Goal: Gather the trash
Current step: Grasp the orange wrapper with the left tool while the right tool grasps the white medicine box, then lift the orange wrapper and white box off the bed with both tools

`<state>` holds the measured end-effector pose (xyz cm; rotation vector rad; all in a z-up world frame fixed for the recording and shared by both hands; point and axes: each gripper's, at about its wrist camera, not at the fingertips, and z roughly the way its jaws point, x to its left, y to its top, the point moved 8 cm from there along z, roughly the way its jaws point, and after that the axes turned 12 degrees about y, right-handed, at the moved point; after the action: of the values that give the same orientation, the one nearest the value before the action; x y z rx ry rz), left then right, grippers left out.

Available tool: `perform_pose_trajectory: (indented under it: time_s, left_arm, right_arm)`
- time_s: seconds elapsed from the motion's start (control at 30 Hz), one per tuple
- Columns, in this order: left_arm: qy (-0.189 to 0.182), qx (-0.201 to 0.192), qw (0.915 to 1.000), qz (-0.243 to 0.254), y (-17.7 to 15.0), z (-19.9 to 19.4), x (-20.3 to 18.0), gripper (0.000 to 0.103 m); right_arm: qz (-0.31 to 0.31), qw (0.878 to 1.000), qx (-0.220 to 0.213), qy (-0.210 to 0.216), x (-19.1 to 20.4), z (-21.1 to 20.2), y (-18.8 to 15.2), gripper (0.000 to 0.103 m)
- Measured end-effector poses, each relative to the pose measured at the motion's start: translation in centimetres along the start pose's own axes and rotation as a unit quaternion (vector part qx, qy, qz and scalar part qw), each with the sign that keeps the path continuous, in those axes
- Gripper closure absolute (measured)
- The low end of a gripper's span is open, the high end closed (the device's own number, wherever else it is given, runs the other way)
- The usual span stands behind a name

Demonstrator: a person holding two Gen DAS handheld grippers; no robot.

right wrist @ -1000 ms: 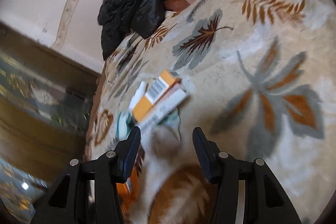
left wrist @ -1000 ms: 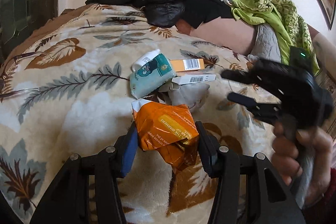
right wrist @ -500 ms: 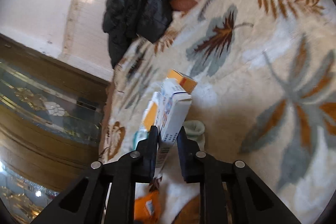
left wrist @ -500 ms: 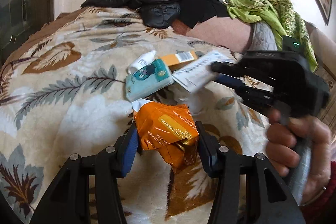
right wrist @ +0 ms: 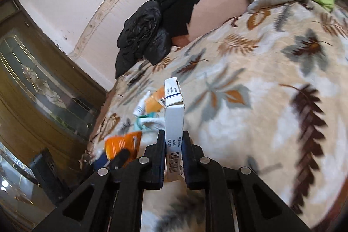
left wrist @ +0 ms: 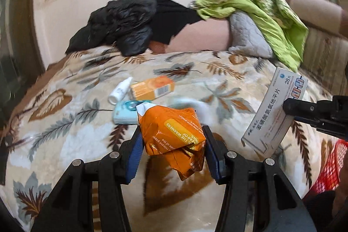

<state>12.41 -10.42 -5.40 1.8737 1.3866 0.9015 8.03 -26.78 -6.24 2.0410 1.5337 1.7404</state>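
My left gripper [left wrist: 171, 145] is shut on a crumpled orange warmer wrapper [left wrist: 174, 134], held above the leaf-patterned blanket [left wrist: 65, 123]. My right gripper [right wrist: 173, 145] is shut on a white medicine box [right wrist: 174, 110]; the box also shows at the right of the left wrist view [left wrist: 274, 110], lifted off the bed. On the blanket lie an orange box [left wrist: 152, 88], a small white bottle [left wrist: 119, 90], a teal packet [left wrist: 125, 112] and a crumpled white tissue [left wrist: 193, 105].
A red mesh basket [left wrist: 328, 169] sits at the right edge. Black jackets [left wrist: 121, 21], a grey pillow [left wrist: 248, 34] and a green cloth [left wrist: 261, 3] lie at the bed's head. A wooden glass-door cabinet [right wrist: 32, 90] stands left of the bed.
My right gripper closed on the white medicine box and lifted it right, away from the pile. My left gripper rose with the orange wrapper still held.
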Motion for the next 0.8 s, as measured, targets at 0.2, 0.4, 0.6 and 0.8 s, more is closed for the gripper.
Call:
perform_pose_trajectory:
  time_s: [0.2, 0.4, 0.6, 0.8]
  left_arm:
    - [0.000, 0.000, 0.9995, 0.030, -0.8, -0.3, -2.1, 0.052]
    - [0.012, 0.012, 0.9993, 0.034, -1.1, 0.5, -1.9, 0.052]
    - [0.017, 0.012, 0.9990, 0.040, -1.3, 0.6, -1.8, 0.052]
    - [0.019, 0.007, 0.9988, 0.045, -1.2, 0.4, -2.0, 0.052]
  right_arm:
    - [-0.009, 1.000, -0.006, 0.001, -0.5, -1.0, 0.3, 0.089]
    - [-0.005, 1.000, -0.005, 0.002, -0.6, -0.7, 0.5, 0.089]
    - [-0.006, 1.000, -0.004, 0.001, -0.7, -0.7, 0.5, 0.089]
    - [-0.007, 1.000, -0.003, -0.001, -0.8, -0.5, 0.5, 0.089]
